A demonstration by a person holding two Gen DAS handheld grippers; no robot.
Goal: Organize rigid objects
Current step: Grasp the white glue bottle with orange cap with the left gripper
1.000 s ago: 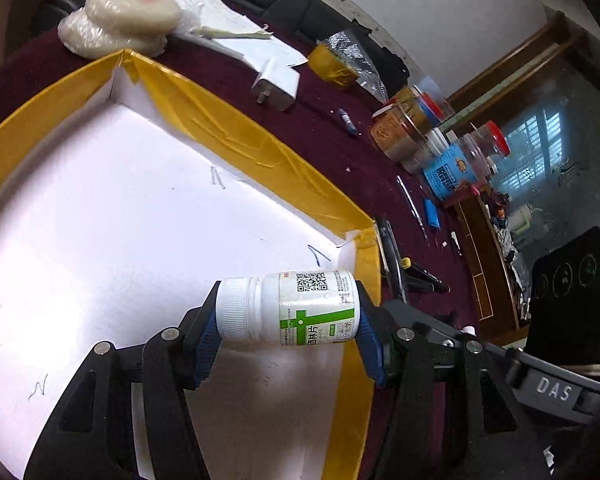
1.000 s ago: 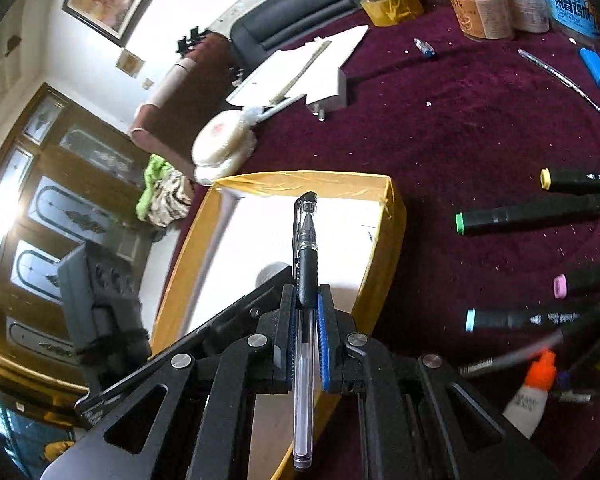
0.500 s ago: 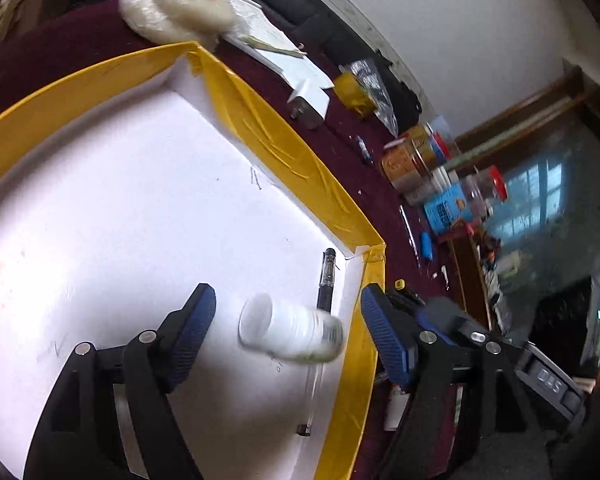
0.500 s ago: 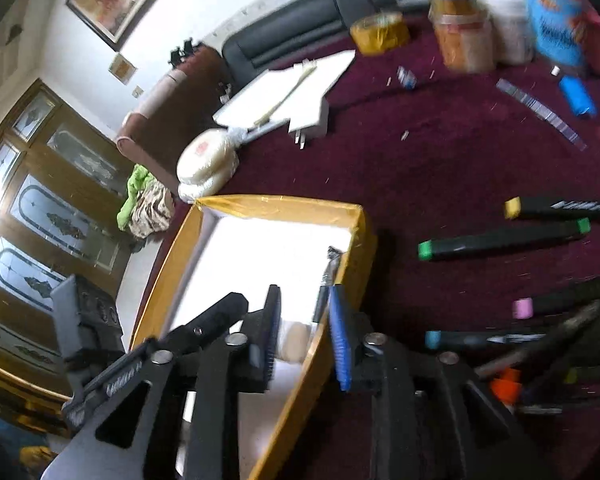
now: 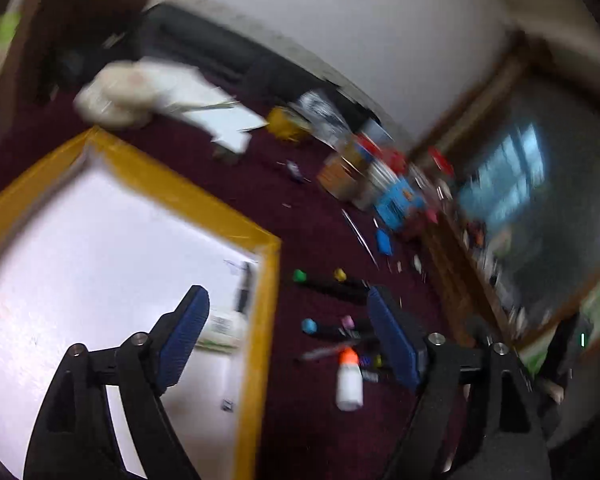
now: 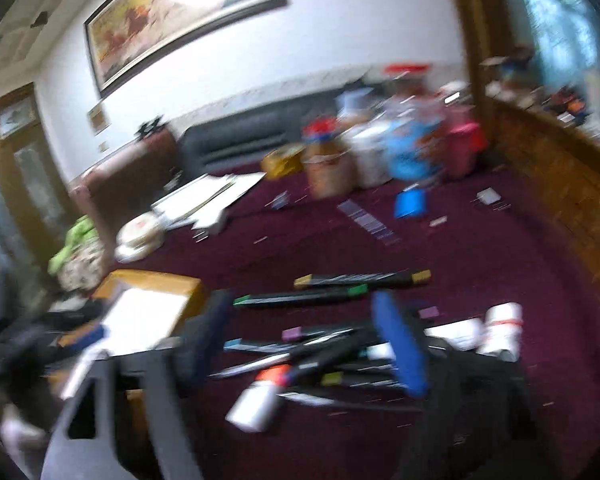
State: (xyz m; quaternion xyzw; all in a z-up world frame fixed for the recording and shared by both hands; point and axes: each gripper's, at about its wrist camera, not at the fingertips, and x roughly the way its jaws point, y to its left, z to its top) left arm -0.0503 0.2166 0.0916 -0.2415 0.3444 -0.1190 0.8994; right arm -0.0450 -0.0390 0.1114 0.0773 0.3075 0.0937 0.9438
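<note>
Markers (image 6: 300,298) and a small orange-capped bottle (image 6: 256,398) lie loose on the maroon worktop (image 6: 480,260), just beside the yellow-rimmed box (image 5: 260,320), where a white pill bottle (image 5: 220,330) and a pen (image 5: 244,288) rest. Both the left gripper (image 5: 288,340) and the right gripper (image 6: 312,344) show wide, empty fingers. Picking well likely means slowing down, choosing one marker, and closing across its barrel.

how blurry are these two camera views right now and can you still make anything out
Left wrist view: motion-smeared, worst toward the far clutter; the yellow-edged box, the white bottle inside it and the open left gripper remain legible. Right wrist view: blurrier throughout; the open right gripper and the markers show as streaks, labels unreadable.
</note>
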